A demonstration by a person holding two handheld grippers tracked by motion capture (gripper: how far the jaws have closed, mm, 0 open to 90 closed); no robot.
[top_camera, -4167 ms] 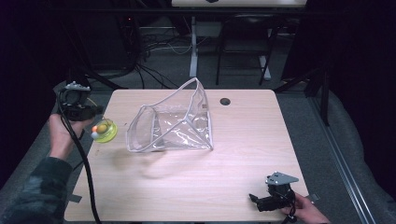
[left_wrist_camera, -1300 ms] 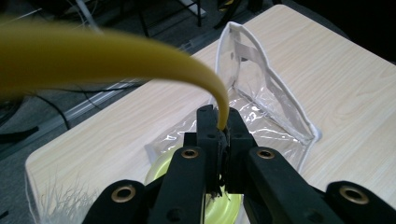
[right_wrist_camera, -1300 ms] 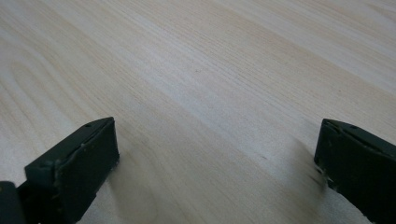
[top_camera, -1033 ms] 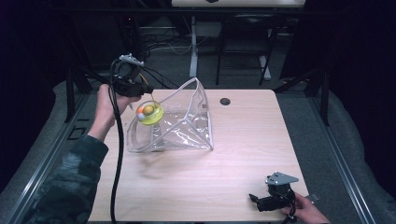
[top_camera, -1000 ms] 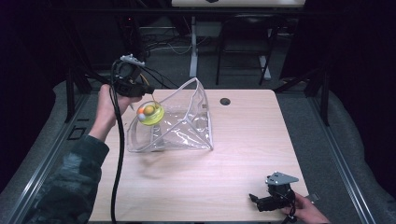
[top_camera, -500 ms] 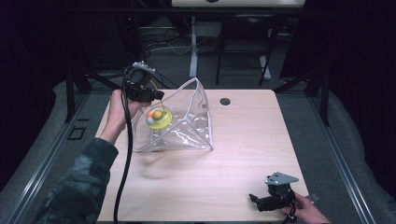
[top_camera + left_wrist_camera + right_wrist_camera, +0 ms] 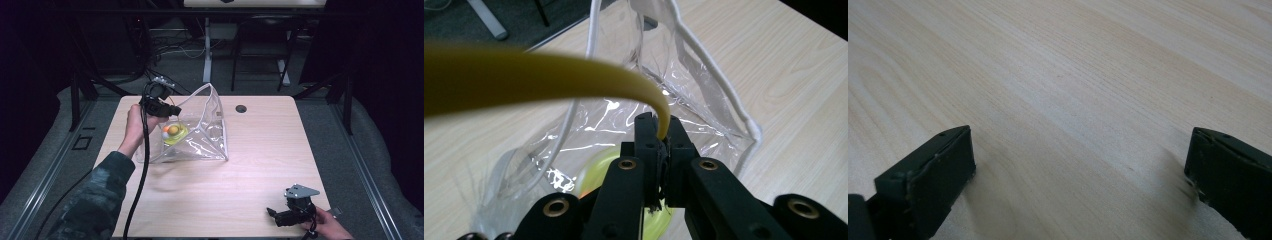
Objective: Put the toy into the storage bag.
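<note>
The left claw (image 7: 167, 107) is clamped tight on the thin yellow rim of a toy (image 7: 173, 132), a shallow yellow dish carrying an orange ball and a paler one. In the left gripper view the rim (image 7: 574, 75) arcs up from between the closed jaws, and it looks soft and bendy, so the toy is probably light rubber or silicone that flexes instead of slipping. The rim seems the right place to pinch it; the balls look round and hard to grip.

The toy hangs at the open mouth of a clear bag (image 7: 200, 132) standing on the far left part of the tabletop (image 7: 260, 150). The bag is limp, glossy film with a white cord edging, so it will likely crumple or slide if pushed. Nothing else shows inside it.

The right claw (image 7: 275, 216) rests low at the near right corner, jaws wide apart over bare wood and holding nothing.
</note>
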